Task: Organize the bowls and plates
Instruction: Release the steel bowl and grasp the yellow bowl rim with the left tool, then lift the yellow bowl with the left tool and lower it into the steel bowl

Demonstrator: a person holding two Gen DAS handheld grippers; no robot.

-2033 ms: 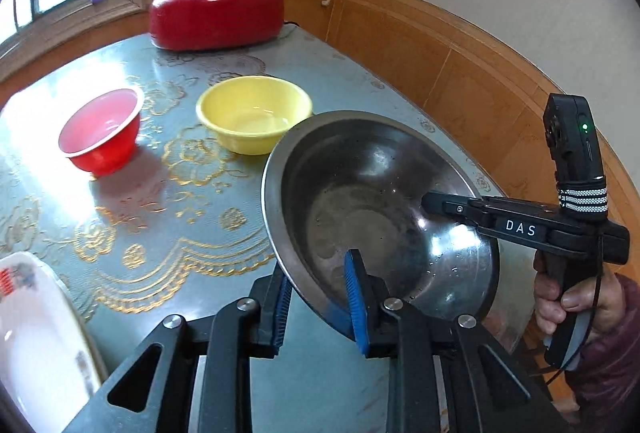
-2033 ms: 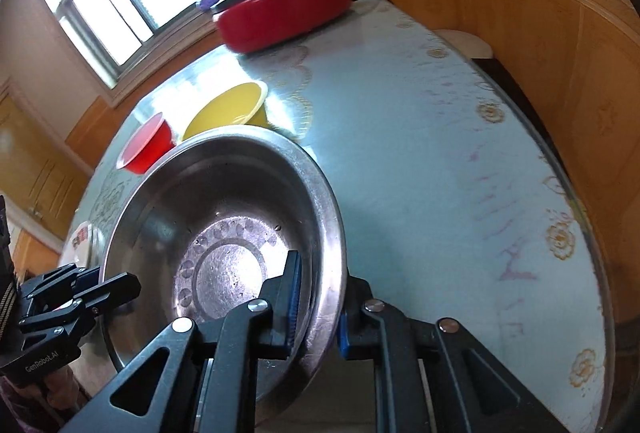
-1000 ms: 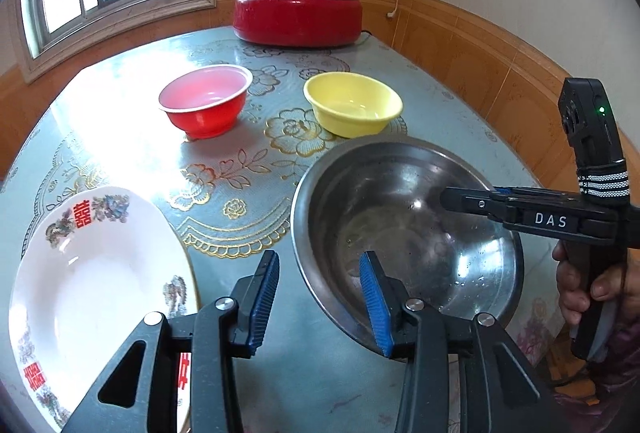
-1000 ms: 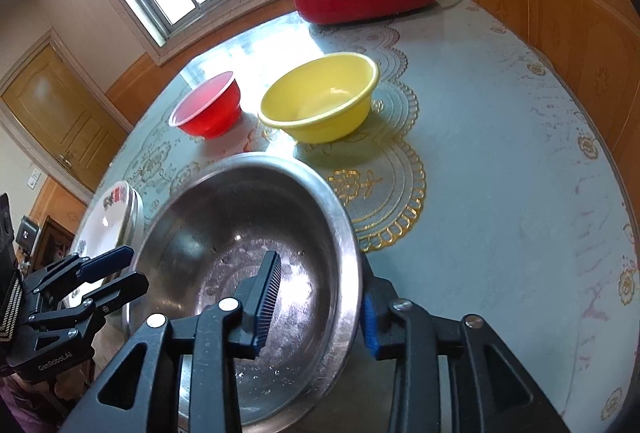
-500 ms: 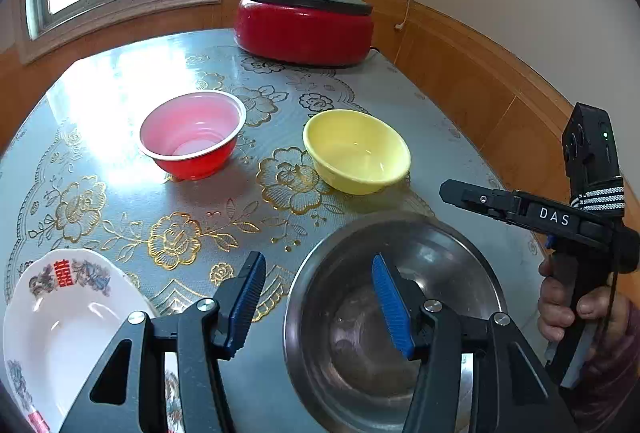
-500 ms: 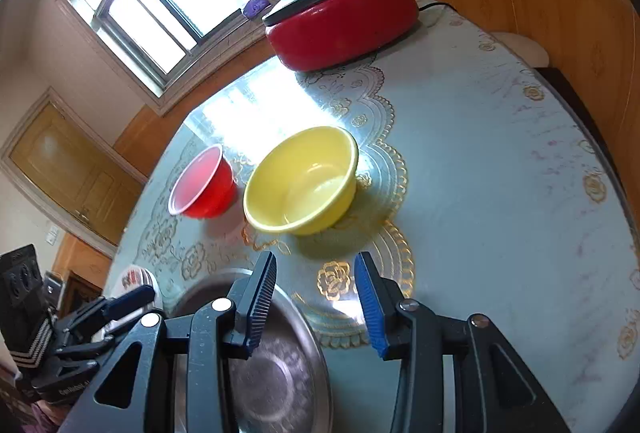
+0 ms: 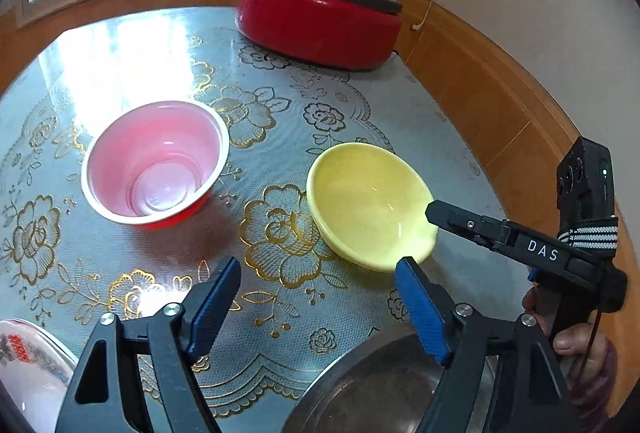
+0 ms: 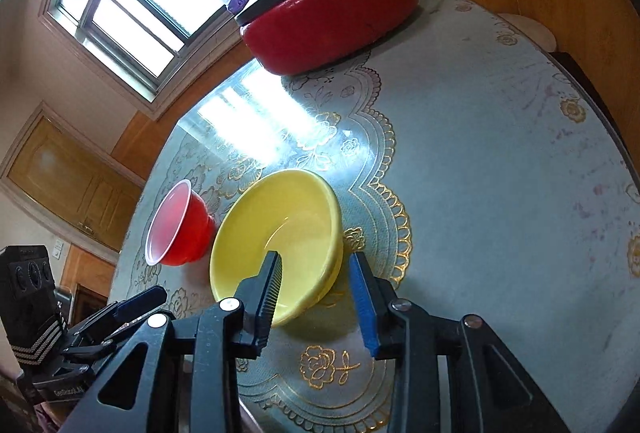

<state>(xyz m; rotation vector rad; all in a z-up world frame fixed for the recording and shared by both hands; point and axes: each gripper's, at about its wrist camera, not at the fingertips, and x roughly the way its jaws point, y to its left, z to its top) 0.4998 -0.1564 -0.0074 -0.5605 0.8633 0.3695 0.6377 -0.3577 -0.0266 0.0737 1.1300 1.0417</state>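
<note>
A yellow bowl and a red bowl sit on the table. A steel bowl rests below my left gripper, which is open and empty above the table. My right gripper is open, its jaws straddling the near rim of the yellow bowl, one finger inside and one outside. It also shows in the left wrist view at the yellow bowl's right edge. The red bowl sits left of the yellow one. A white plate lies at the lower left.
A red electric pot with a grey lid stands at the far side of the round table, also in the right wrist view. Wooden wall panelling runs close along the right edge.
Both grippers let go of the steel bowl, which now rests on the table. Both moved forward; the right gripper has closed in on the yellow bowl's rim.
</note>
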